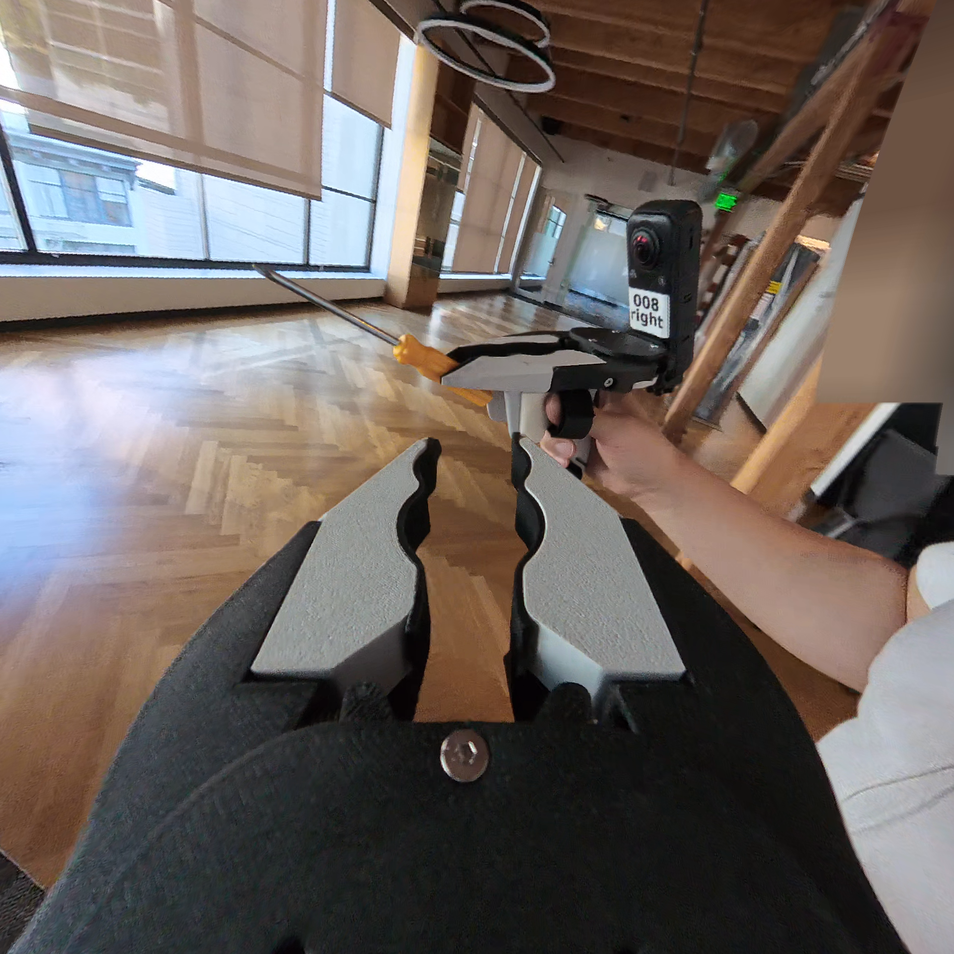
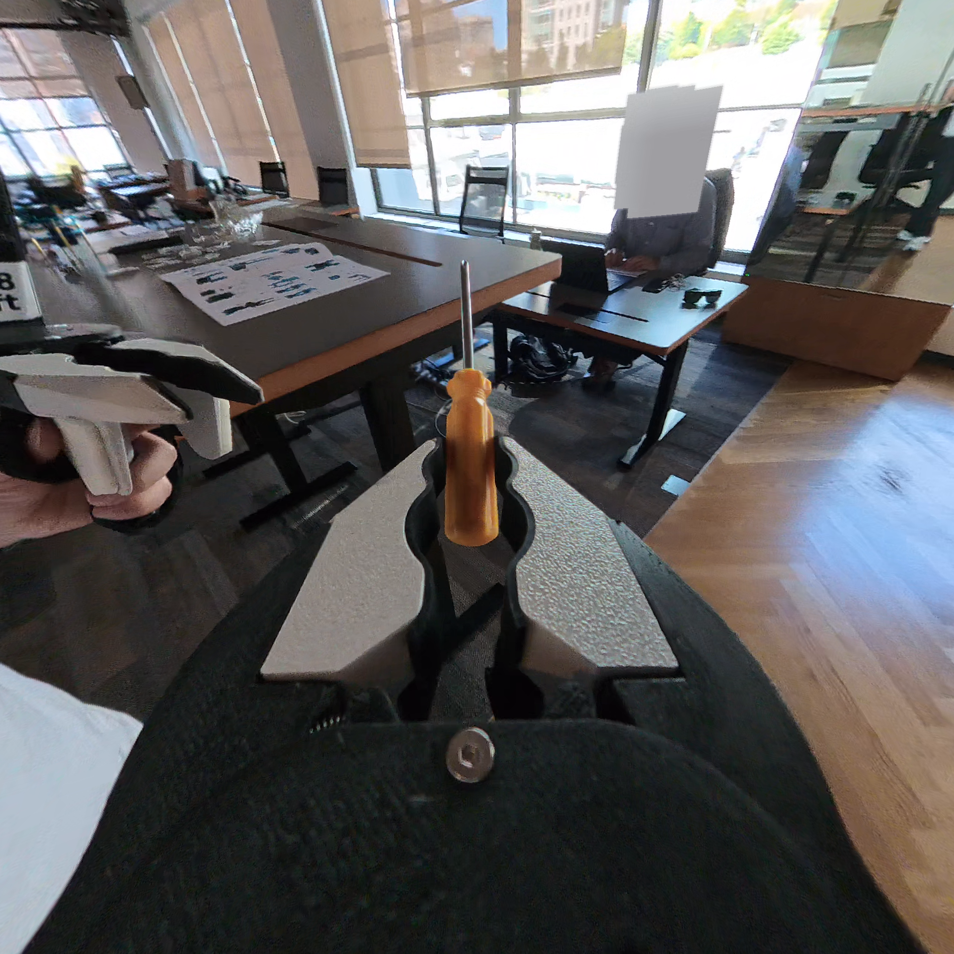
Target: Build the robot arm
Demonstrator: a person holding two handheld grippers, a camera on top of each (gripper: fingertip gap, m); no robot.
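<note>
My right gripper is shut on the orange handle of a screwdriver. Its thin metal shaft points up and forward, away from me. In the left wrist view the screwdriver sticks out to the left from the right gripper, held in the air above the wood floor. My left gripper is open and empty, a little below and in front of the right one. It also shows at the left edge of the right wrist view, held by a hand.
A dark table with a printed sheet and small parts stands ahead on the left. A person sits at a second desk with a laptop by the windows. Herringbone wood floor spreads around, with wooden posts on the right. The tips of one gripper are about 10 cm away from the tips of the other.
</note>
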